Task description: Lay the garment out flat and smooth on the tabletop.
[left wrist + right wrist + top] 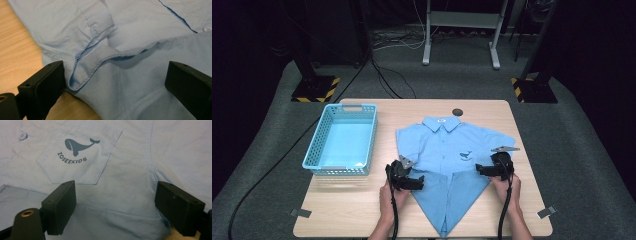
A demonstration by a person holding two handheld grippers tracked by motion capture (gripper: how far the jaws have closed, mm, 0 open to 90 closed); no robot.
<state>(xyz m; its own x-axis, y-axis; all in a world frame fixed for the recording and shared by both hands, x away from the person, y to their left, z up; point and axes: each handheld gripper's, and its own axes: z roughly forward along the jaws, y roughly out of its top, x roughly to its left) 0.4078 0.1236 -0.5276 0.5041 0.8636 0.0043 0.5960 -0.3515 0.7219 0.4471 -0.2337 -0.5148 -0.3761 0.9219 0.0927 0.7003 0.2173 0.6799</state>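
While the light blue shirt [447,150] lies face up near the middle of the bench [337,210] in the high view, its lower corners are folded in so that the hem runs to a point at six o'clock. A turquoise basket [343,140] stands at nine o'clock from the shirt, well apart from it. The left tongs [416,183] rest at the shirt's folded edge at about seven o'clock, and the right tongs [481,170] sit over the opposite edge at about four o'clock, each carried by a hand coming in from the bottom. A small dark disc [457,112] lies on the bench at twelve o'clock, just beyond the collar.

From the left gripper view, the left tongs [113,82] stand wide apart and released, with a folded sleeve cuff [100,26] at eleven o'clock and a stitched, curled hem [100,60] lying between the jaws, unpinched.

From the right gripper view, the right tongs [115,205] are likewise released, jaws well apart above flat cloth. The chest pocket [80,160] with its whale print [80,145] sits at eleven o'clock, and a white button [23,136] at ten o'clock.
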